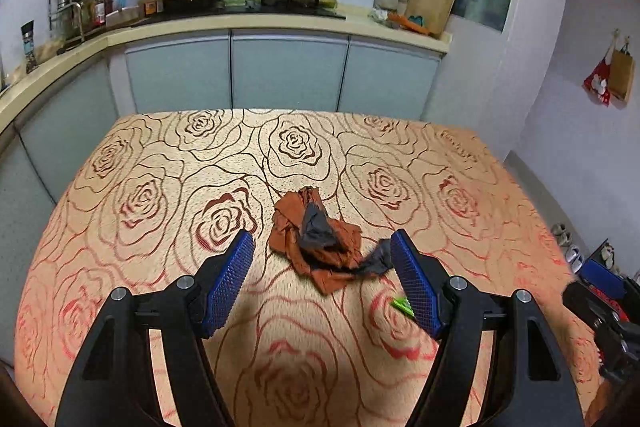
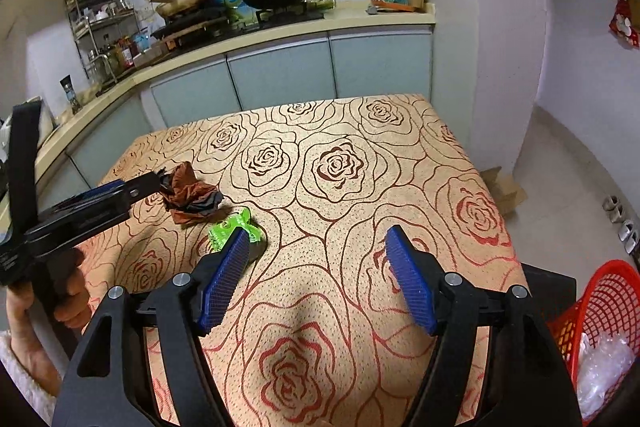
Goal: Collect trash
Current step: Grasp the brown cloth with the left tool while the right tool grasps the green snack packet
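A crumpled brown and black wrapper [image 1: 316, 239] lies on the rose-patterned tablecloth [image 1: 160, 187]. My left gripper [image 1: 322, 241] is open, its blue pads on either side of the wrapper, just short of it. A small green wrapper [image 1: 402, 306] lies beside its right finger. In the right wrist view the brown wrapper [image 2: 188, 193] sits at mid left and the green wrapper [image 2: 232, 227] lies just past my right gripper's left pad. My right gripper [image 2: 316, 239] is open and empty above the table. The left gripper [image 2: 132, 189] shows at the left.
A red mesh basket [image 2: 600, 307] with clear plastic in it stands off the table's right edge. Kitchen cabinets and a counter [image 1: 280, 23] with pans run behind the table. A cardboard box [image 2: 502, 187] and shoes lie on the floor at right.
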A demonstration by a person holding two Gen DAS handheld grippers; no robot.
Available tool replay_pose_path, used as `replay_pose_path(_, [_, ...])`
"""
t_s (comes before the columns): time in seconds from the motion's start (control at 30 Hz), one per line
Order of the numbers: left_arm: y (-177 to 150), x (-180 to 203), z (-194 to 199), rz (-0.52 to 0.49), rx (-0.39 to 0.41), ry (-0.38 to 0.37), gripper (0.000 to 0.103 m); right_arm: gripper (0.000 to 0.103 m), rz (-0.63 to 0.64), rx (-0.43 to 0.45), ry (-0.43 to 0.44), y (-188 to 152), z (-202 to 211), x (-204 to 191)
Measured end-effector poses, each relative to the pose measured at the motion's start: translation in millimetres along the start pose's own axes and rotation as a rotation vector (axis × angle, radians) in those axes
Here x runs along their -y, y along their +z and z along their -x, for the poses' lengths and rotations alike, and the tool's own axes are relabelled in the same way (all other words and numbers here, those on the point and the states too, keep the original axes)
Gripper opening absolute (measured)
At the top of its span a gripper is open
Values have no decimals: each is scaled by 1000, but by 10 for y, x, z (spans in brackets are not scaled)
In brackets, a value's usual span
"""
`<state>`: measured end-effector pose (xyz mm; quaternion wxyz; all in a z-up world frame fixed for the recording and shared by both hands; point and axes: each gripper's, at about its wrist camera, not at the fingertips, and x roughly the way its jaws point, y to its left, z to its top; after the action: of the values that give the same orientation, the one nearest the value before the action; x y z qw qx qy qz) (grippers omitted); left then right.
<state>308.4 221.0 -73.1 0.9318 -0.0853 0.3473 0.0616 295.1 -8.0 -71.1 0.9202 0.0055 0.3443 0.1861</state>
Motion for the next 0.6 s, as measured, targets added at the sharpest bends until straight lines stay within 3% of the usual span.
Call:
replay_pose_path(0.17, [70, -36, -276, 13, -42, 10, 68, 69, 45, -24, 21, 28, -139, -74])
replay_pose_path(0.23, [61, -64, -328, 20, -46, 13, 68, 75, 76, -39, 27, 35, -211, -146])
replay_pose_path(0.3, [37, -98, -388, 27, -57, 14, 63, 82, 105, -47, 31, 33, -264, -211])
replay_pose_path(0.4, [0, -145, -467, 35, -84, 15, 48, 83, 156, -65, 46, 27, -347, -330])
replay_pose_path(0.6, [-6, -170, -446, 31, -67, 16, 40, 83, 215, -91, 55, 20, -516, -529])
